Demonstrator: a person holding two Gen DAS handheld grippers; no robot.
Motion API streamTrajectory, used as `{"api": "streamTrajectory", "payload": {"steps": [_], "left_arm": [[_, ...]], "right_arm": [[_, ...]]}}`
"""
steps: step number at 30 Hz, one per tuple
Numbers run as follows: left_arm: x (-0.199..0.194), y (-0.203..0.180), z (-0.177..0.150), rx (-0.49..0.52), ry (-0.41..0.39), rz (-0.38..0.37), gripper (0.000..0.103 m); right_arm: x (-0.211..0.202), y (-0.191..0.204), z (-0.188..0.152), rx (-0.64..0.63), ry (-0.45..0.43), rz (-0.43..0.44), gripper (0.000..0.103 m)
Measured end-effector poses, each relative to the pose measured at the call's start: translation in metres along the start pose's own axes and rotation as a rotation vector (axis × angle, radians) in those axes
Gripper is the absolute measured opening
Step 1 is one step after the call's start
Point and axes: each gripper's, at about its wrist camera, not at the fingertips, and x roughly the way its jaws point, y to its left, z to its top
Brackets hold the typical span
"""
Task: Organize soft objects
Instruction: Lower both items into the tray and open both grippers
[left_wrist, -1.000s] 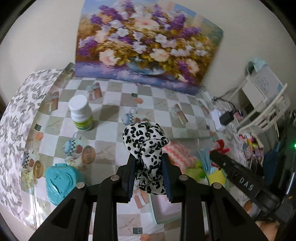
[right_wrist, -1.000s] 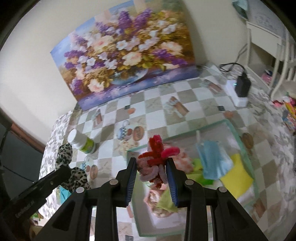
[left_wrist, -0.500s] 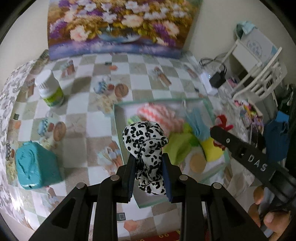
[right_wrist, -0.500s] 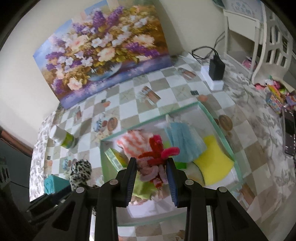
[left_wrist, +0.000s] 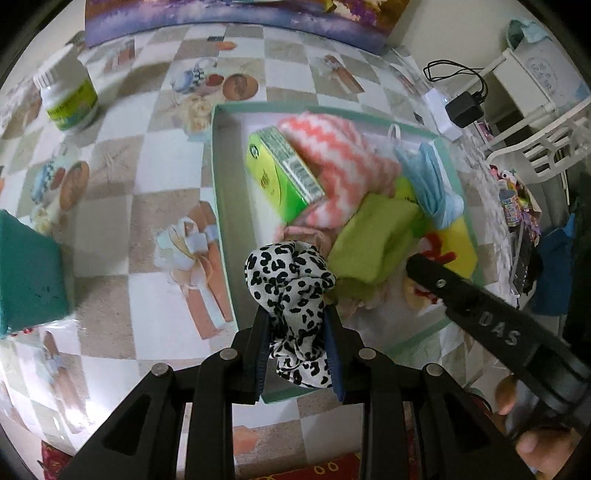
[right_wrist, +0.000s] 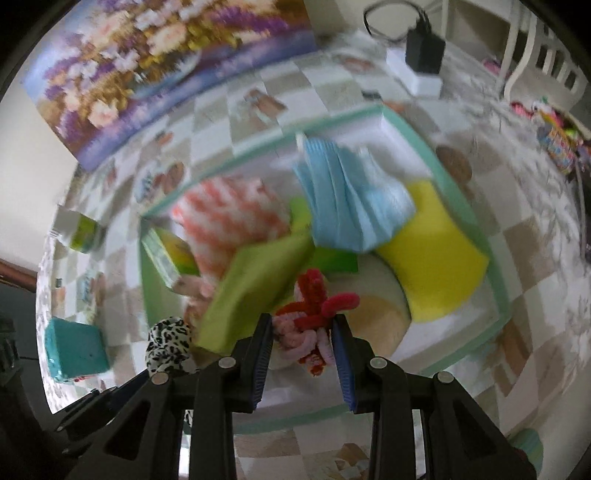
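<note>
My left gripper (left_wrist: 297, 317) is shut on a black-and-white leopard-print scrunchie (left_wrist: 291, 280), held above the near left corner of a mint-rimmed tray (left_wrist: 218, 177). My right gripper (right_wrist: 303, 325) is shut on a red and pink twisted soft toy (right_wrist: 314, 314), held over the tray (right_wrist: 495, 266). The tray holds a coral zigzag cloth (left_wrist: 340, 158), a green box (left_wrist: 280, 173), a lime cloth (left_wrist: 369, 236), a blue face mask (right_wrist: 351, 199) and a yellow sponge (right_wrist: 436, 254). The scrunchie also shows in the right wrist view (right_wrist: 168, 345).
A white pill bottle (left_wrist: 66, 99) stands on the checked tablecloth at the far left. A teal block (left_wrist: 29, 277) sits left of the tray. A floral painting (right_wrist: 159, 62) leans at the back. A white power strip with a black charger (right_wrist: 421, 55) lies far right.
Both grippers have moved forward and down toward the tray, which now looks larger. Each still holds its soft object. The right wrist view is blurred by motion.
</note>
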Motion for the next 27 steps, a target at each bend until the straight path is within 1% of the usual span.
{"api": "streamTrajectory", "payload": {"steps": [4,8,9,11,14,16,18,22,27], "left_arm": [[0.007,-0.002,-0.003,0.013,0.01,0.021,0.029],[0.017,-0.002,-0.005,0.015,0.031,0.03,0.03],[0.02,-0.002,-0.006,0.014,0.033,0.031,0.031],[0.022,-0.003,-0.007,0.013,0.033,0.033,0.037],[0.022,-0.005,-0.008,0.01,0.029,0.031,0.043],[0.02,-0.005,-0.009,0.009,0.024,0.028,0.046],[0.017,-0.004,-0.011,0.008,0.022,0.02,0.047],[0.01,-0.003,-0.016,0.009,0.016,0.013,0.05],[-0.004,0.0,-0.02,0.006,-0.001,-0.018,0.052]], "right_arm": [[0.014,-0.009,-0.006,0.023,0.046,-0.011,0.035],[0.018,-0.016,-0.011,0.038,0.063,-0.014,0.035],[0.018,-0.017,-0.012,0.039,0.065,-0.014,0.035],[0.019,-0.018,-0.014,0.037,0.068,-0.016,0.035],[0.018,-0.019,-0.019,0.032,0.067,-0.021,0.039],[0.016,-0.019,-0.018,0.031,0.063,-0.026,0.046],[0.016,-0.017,-0.016,0.031,0.059,-0.033,0.049],[0.01,-0.015,-0.023,0.021,0.045,-0.043,0.049],[0.002,-0.015,-0.029,0.01,0.024,-0.05,0.05]]}}
